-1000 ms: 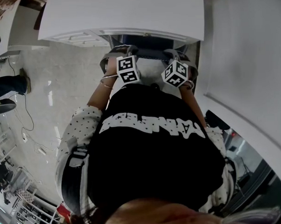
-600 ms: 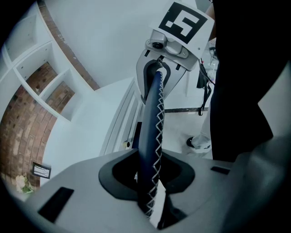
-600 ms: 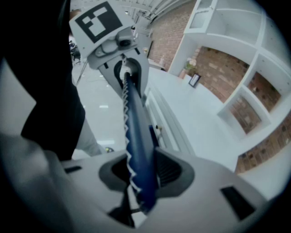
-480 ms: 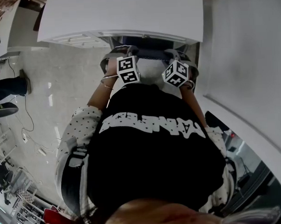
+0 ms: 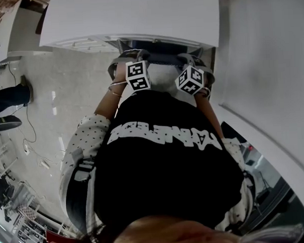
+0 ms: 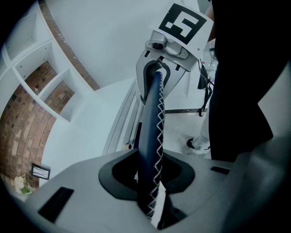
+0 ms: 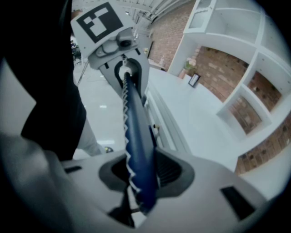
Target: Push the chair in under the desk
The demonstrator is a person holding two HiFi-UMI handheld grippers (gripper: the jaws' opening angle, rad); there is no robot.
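The chair's back is a dark blue padded edge point(image 6: 152, 132) with white zigzag stitching, and it runs between both grippers. My left gripper point(image 6: 150, 177) is shut on that edge; the right gripper point(image 6: 160, 68) clamps the same edge further along. In the right gripper view my right gripper point(image 7: 142, 175) pinches the blue edge point(image 7: 136, 136), with the left gripper point(image 7: 123, 68) at its far end. From the head view, the left gripper point(image 5: 130, 56) and right gripper point(image 5: 190, 57) hold the chair back point(image 5: 159, 56) just in front of the white desk point(image 5: 132, 16). The chair seat is hidden under the desk.
A white panel point(image 5: 270, 63) rises at the right of the desk. On the pale floor at the left lie cables point(image 5: 29, 134), beside another person's leg and shoe point(image 5: 7, 99). White shelves over brick point(image 7: 245, 73) line the wall behind the desk.
Both grippers and the chair stay where they were. Only the other person's shoe at the left edge has shifted a little.
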